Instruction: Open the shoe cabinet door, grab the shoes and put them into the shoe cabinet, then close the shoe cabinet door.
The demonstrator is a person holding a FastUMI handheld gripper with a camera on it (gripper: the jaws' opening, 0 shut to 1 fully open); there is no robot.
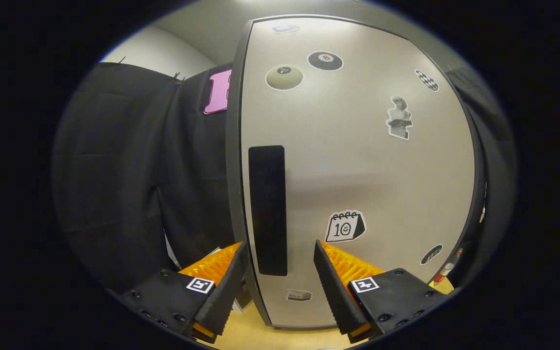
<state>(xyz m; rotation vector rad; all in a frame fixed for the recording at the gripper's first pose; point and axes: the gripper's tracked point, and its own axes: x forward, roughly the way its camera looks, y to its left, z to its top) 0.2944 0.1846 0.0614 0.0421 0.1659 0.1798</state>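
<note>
In the gripper view the gripper (280,262) stands with its jaws spread wide and nothing between them but air; the two fingers straddle the free edge of the shoe cabinet door (358,160), with the dark vertical handle (267,209) just ahead of them and rising beyond the gap. The door looks shut or very nearly so, flush in its dark frame, so I judge the task either at its very start, with opening yet to do, or at its end; I cannot tell which, since the cabinet's inside is hidden. Stickers (344,226) dot the pale door beyond the fingers. Below the jaws lies a light wooden surface (246,335), and the booth's black cloth (129,170) hangs beyond the left finger.
</note>
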